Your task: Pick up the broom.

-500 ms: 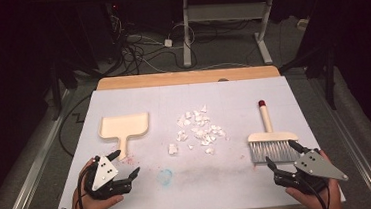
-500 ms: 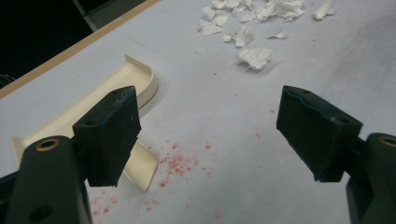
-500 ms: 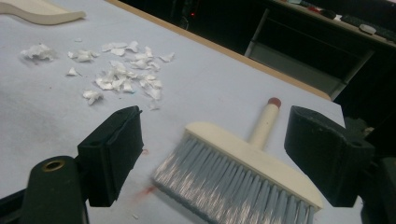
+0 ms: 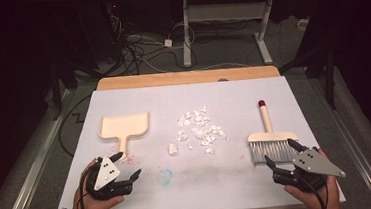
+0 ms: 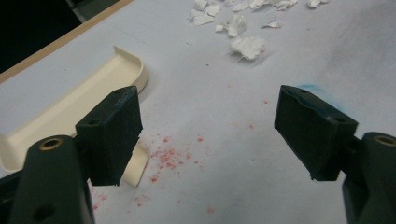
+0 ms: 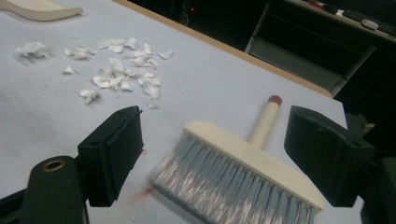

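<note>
**Both claws spread at the near edge**

The left claw (image 4: 128, 165) is hovering spread beside the dustpan (image 4: 124, 127) handle. The right claw (image 4: 279, 152) is gaping just behind the brush (image 4: 269, 145) bristles. Paper scraps (image 4: 198, 128) are lying mid-table (image 4: 233, 100), open space around them.

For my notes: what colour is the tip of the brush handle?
Dark red; the brush handle tip shows best in the right gripper view.

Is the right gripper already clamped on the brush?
No: the right gripper stands open, the brush lying on the table untouched between its jaws.
</note>
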A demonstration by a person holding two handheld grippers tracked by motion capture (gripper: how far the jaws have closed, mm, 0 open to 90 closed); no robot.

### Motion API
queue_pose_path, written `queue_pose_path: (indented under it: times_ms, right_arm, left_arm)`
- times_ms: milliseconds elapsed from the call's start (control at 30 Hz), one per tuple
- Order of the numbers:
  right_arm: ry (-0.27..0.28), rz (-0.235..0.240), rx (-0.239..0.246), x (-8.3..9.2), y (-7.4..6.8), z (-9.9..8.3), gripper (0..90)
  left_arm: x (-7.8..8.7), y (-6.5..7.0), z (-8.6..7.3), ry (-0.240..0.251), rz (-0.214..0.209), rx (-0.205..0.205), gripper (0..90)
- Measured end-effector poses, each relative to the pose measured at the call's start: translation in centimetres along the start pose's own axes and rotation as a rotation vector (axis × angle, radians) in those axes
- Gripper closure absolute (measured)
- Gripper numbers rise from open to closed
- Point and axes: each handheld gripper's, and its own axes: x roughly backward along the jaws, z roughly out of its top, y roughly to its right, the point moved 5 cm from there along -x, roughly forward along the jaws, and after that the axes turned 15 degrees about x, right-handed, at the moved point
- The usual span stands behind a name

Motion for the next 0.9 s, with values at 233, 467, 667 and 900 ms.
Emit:
queue_pose_path:
  times_ms: [233,467,667,900]
  right_arm:
    - [-0.050,0.024,-0.021,-1.6,1.5,0.4,18.9]
    - [-0.166,0.037,-0.067,-4.6,4.0,1.4,19.9]
    - [-0.255,0.099,-0.152,-7.5,5.6,1.2,20.1]
    - [-0.363,0.138,-0.245,-11.9,7.3,0.6,22.3]
  left_arm:
    - [-0.2,0.3,-0.2,-0.019,-0.007,-0.008,22.4]
    - [-0.3,0.3,-0.3,-0.027,-0.002,-0.005,22.3]
    - [-0.3,0.1,-0.4,-0.027,-0.001,-0.002,22.2]
    - [-0.3,0.2,-0.5,-0.031,-0.002,0.000,22.2]
